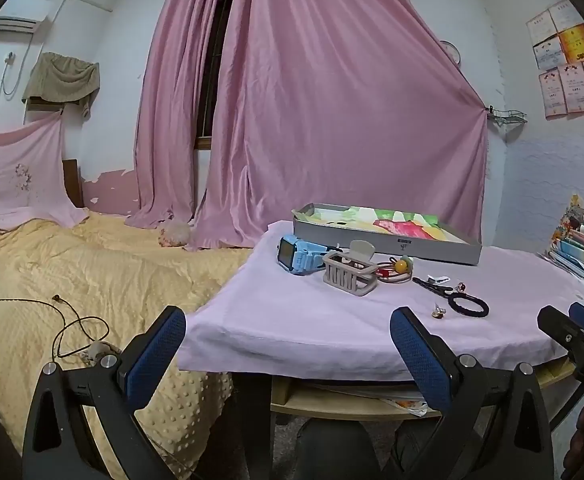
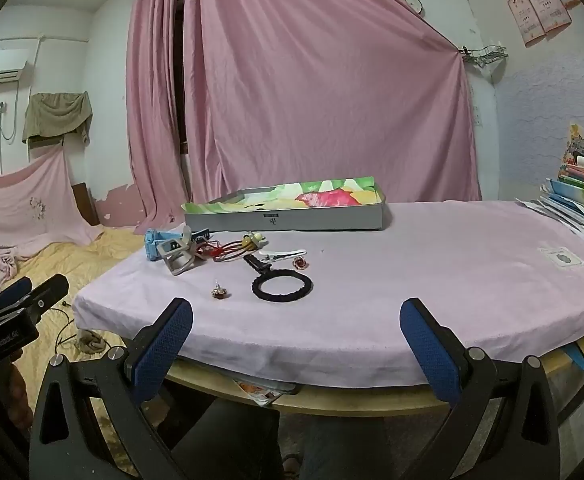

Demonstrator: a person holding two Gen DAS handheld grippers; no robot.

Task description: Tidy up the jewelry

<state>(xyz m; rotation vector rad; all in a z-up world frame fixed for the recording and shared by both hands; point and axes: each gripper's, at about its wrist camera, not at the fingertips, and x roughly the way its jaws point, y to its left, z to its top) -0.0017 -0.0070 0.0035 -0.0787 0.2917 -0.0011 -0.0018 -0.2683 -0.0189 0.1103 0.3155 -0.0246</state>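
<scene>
Both hand-held grippers spread wide, empty, left, right, at table's near edge, jewelry beyond

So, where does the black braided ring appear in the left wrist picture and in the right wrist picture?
Left wrist view: the black braided ring lies right of centre on the pink cloth, near the right finger.
Right wrist view: the ring lies near the centre, between the two fingers and beyond them.
Shared landmark: the shallow box with the colourful lining stands behind the ring in both views.
</scene>
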